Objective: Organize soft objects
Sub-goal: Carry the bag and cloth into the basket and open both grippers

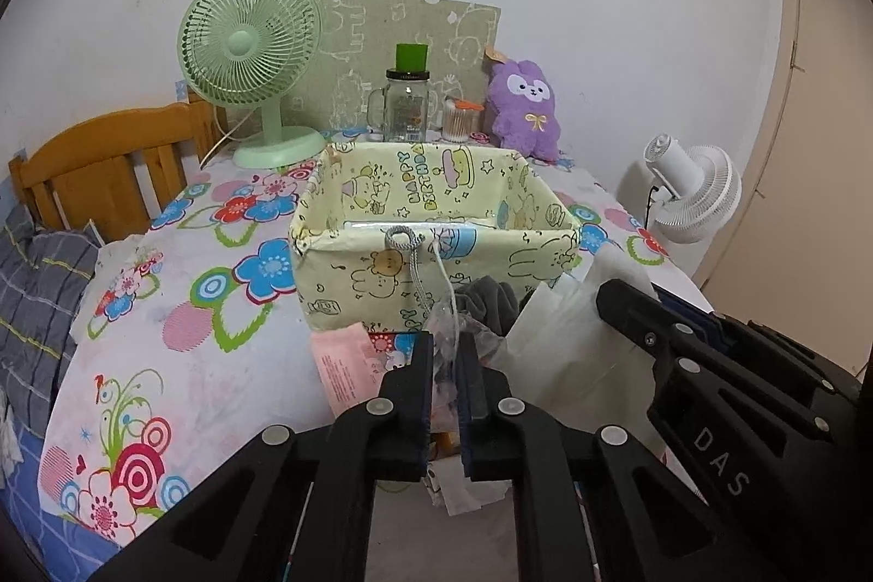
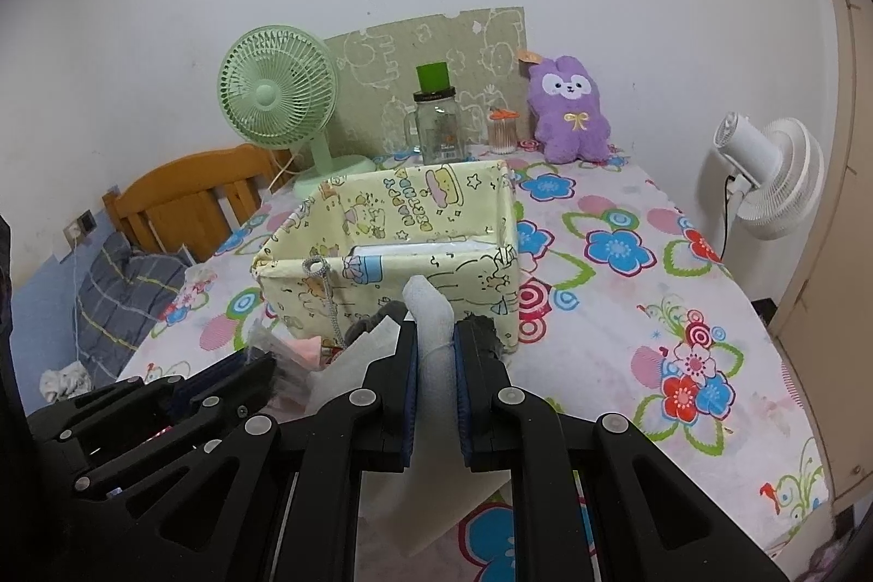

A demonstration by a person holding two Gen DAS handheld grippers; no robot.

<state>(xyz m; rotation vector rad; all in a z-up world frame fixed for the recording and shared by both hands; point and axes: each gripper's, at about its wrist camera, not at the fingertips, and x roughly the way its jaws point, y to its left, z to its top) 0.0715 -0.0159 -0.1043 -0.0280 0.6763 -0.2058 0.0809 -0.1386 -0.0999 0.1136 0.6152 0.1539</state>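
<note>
Both tongs clenched: left tongs (image 1: 442, 353) on a crinkly clear bag (image 1: 455, 325), right tongs (image 2: 435, 347) on a white cloth (image 2: 431, 309), just short of the yellow basket (image 2: 382, 222) on the counter (image 2: 627, 309). Probably mid-carry; next, lifting over the near rim, then releasing inside.

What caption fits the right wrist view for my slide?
Right tongs shut on a white foam sheet before the yellow cartoon-print fabric storage box on the floral-clothed table.

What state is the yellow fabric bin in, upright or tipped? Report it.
Upright. The yellow fabric bin stands on its base on the floral tablecloth, open top facing up, walls standing.
</note>
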